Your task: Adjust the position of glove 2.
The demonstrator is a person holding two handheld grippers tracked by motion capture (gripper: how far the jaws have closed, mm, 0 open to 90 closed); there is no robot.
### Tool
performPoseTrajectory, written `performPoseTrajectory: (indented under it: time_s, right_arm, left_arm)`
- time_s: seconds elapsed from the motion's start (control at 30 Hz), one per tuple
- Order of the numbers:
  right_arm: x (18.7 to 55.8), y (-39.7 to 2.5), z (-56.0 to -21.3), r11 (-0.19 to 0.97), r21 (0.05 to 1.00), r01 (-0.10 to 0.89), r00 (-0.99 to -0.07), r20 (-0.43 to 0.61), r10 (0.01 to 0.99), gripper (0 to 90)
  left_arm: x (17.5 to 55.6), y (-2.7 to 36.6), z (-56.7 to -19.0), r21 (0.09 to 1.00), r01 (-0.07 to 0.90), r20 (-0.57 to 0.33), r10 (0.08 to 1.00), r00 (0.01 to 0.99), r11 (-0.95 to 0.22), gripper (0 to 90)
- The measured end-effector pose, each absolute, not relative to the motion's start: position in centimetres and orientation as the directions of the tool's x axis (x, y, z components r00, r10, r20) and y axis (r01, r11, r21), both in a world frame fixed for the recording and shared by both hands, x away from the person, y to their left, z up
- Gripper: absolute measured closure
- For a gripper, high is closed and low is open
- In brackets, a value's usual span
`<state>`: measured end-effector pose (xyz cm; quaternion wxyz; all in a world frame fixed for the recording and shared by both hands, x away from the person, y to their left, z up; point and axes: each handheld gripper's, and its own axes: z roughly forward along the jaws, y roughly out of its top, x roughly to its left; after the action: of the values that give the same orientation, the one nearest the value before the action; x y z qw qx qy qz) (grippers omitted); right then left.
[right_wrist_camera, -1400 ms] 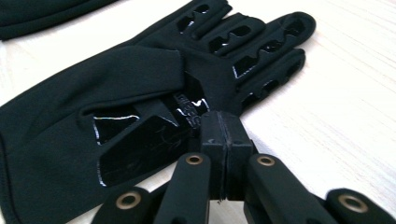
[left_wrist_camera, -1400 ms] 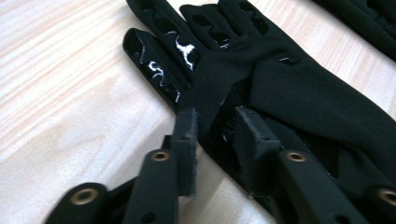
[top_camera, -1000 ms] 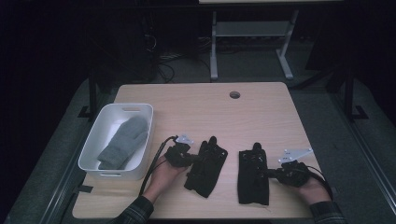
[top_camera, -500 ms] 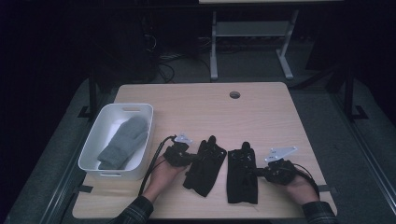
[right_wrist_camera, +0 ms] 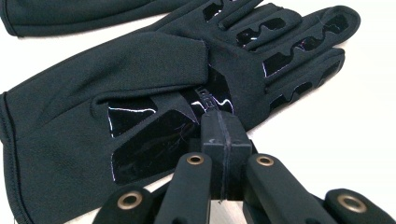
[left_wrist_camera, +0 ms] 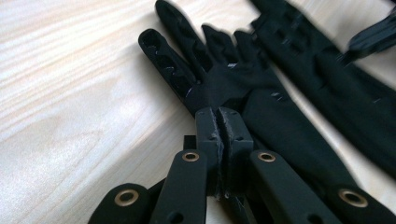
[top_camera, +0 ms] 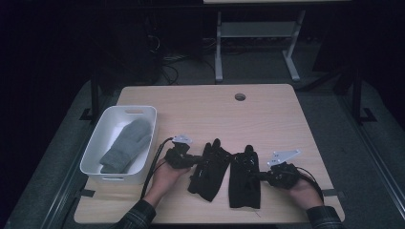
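Two black gloves lie side by side near the table's front edge, fingers pointing away from me. My left gripper is shut, its tips pinching the left edge of the left black glove. From the right, my right gripper is shut on the near edge of the right black glove, by its glossy palm patches. The right glove also lies beyond the left one in the left gripper view.
A white bin at the table's left holds a grey mitten. The wooden table has a cable hole near its far edge. A metal stand is on the floor behind.
My right gripper has slid left and drawn the right glove with it, so it now lies close beside the left glove. The left gripper and its glove have stayed put.
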<state>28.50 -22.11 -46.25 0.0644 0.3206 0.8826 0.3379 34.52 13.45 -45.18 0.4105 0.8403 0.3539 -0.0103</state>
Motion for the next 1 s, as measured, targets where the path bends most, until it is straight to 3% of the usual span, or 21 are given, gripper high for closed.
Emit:
performPoseTrajectory:
  time_s: [0.63, 1.0]
  right_arm:
    - [28.8, -21.1, -46.2, 0.566, 0.630, 0.532, -0.782, 0.110, 0.613, 90.0]
    - [29.3, -19.1, -46.2, 0.591, 0.634, 0.499, -0.811, 0.101, 0.577, 90.0]
  left_arm:
    - [33.6, 13.2, -42.6, 0.734, 0.606, -0.435, 0.472, 0.767, -0.308, 87.1]
    - [33.6, 12.4, -41.9, 0.750, 0.582, -0.420, 0.453, 0.787, -0.316, 87.1]
